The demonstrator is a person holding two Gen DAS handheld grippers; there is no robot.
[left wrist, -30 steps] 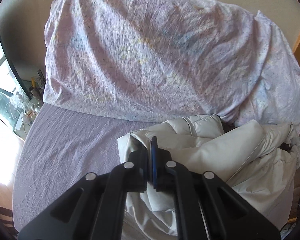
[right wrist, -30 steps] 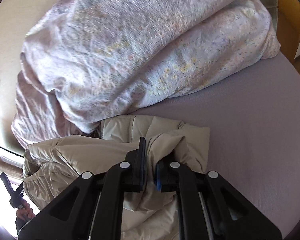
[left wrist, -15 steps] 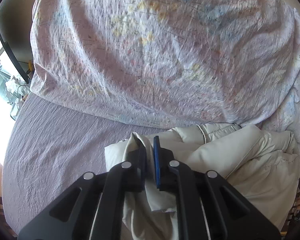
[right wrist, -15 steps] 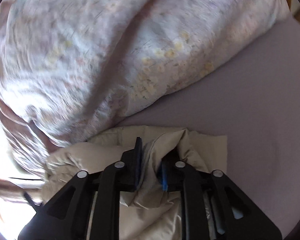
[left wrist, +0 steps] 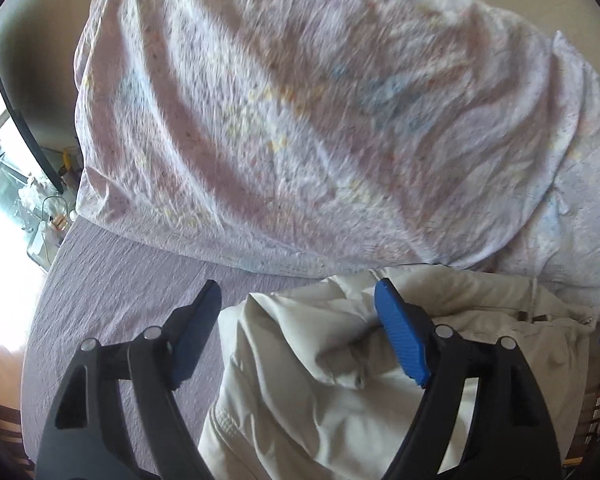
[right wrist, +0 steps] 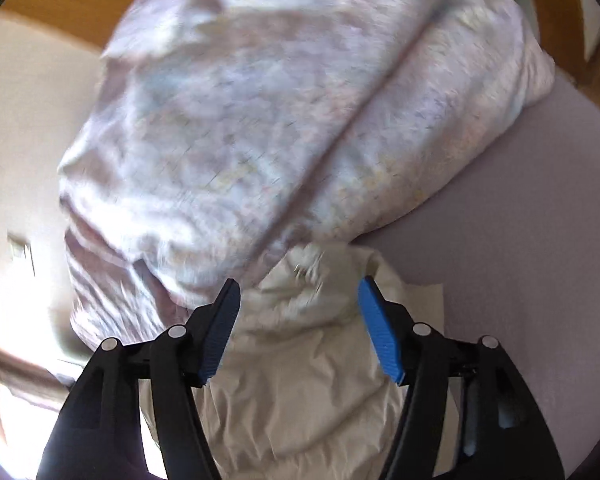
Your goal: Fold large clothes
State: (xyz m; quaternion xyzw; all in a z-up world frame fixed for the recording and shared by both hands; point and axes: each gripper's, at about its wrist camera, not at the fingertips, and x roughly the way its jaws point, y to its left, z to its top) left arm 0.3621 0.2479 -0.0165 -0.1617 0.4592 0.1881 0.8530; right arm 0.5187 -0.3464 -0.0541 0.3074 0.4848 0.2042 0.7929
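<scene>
A cream padded jacket (left wrist: 340, 392) lies bunched on the purple bed sheet (left wrist: 112, 288), against the foot of a large floral duvet (left wrist: 300, 120). My left gripper (left wrist: 298, 300) is open, its blue-padded fingers spread over the jacket's left end. In the right wrist view the jacket (right wrist: 300, 380) lies below my right gripper (right wrist: 296, 292), which is also open and holds nothing. The jacket's far edge touches the duvet (right wrist: 280, 120).
The duvet heap fills the back of the bed. Bare purple sheet (right wrist: 520, 240) lies to the right in the right wrist view. A bedside shelf with small items (left wrist: 40, 208) stands at the left by a bright window. A wooden headboard (right wrist: 60, 8) is behind.
Both grippers were shut on jacket fabric and have opened, letting the jacket drop onto the bed. Both cameras tilted upward slightly.
</scene>
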